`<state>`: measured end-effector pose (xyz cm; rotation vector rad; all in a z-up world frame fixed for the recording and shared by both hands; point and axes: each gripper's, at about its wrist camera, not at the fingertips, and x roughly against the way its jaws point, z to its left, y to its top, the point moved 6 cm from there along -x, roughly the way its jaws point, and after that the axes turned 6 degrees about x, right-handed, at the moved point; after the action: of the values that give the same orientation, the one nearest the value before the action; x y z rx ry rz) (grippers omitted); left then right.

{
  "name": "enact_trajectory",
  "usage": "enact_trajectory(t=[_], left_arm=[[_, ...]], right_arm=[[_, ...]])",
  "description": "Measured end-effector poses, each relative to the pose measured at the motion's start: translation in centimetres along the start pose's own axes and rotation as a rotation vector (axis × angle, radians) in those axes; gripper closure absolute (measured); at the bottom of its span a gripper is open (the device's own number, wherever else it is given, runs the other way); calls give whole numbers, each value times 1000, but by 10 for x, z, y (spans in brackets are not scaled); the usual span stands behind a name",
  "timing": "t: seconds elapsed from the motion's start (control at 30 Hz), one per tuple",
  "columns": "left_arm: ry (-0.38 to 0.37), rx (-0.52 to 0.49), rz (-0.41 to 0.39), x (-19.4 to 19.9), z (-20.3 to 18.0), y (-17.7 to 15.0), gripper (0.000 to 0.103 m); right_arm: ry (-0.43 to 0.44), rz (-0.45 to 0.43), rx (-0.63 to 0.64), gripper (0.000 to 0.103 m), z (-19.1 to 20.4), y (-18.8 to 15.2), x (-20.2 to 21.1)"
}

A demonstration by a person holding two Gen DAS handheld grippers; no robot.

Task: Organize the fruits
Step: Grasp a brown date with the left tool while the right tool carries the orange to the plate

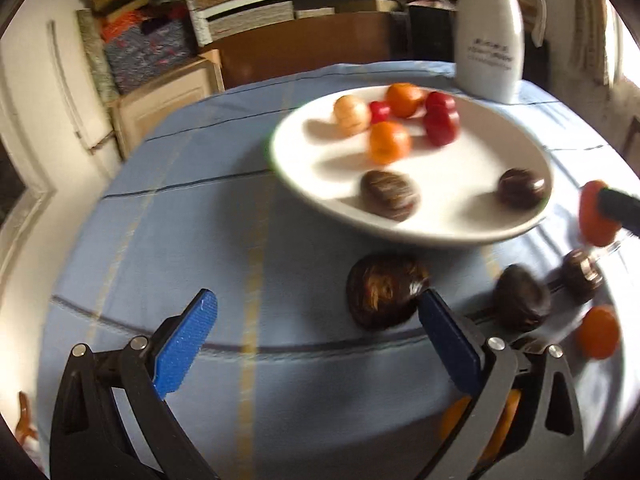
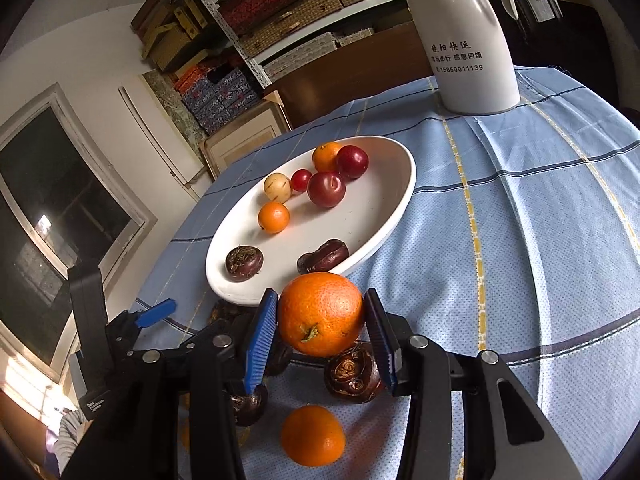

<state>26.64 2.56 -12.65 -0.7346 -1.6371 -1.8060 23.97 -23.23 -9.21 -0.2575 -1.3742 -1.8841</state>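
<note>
Orange (image 2: pixel 320 314) pinched between blue pads of right gripper (image 2: pixel 322 330), lifted clear of blue cloth (image 2: pixel 520 240); white plate (image 2: pixel 400 184) just ahead, beyond fingertips, so carry runs forward. Left gripper (image 1: pixel 316 336) spread wide, holds nothing, dark chestnut (image 1: pixel 384 296) near its right finger

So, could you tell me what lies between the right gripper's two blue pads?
An orange, gripped by the right gripper between both pads, shown in the right wrist view.
</note>
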Motion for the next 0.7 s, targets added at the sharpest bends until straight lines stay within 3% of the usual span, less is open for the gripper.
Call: enact_trajectory(t=[0.1, 0.27, 0.33, 0.37, 0.4, 0.47, 0.57, 0.6, 0.7], left_arm=[[-62, 34, 0, 3, 8, 0, 4], [-104, 11, 3, -1, -2, 3, 5], [-134, -11, 4, -1, -10, 4, 20], [-145, -24, 13, -2, -14, 4, 35], [-160, -38, 33, -7, -19, 3, 40], [-186, -46, 63, -13, -24, 3, 47], [-241, -21, 72, -15, -25, 4, 50], [-255, -20, 72, -15, -26, 4, 58], [-291, -15, 64, -12, -28, 3, 58]], right_arm=[[1, -2, -8, 58, -2, 0, 1], [0, -1, -10, 58, -2, 0, 1], [0, 1, -14, 58, -4, -1, 1], [-1, 2, -15, 58, -4, -1, 1], [-2, 2, -15, 58, -5, -2, 1], [-2, 4, -18, 58, -5, -2, 1], [-3, 5, -20, 58, -5, -3, 0], [-3, 6, -20, 58, -5, -3, 0], [-4, 9, -25, 58, -6, -3, -2]])
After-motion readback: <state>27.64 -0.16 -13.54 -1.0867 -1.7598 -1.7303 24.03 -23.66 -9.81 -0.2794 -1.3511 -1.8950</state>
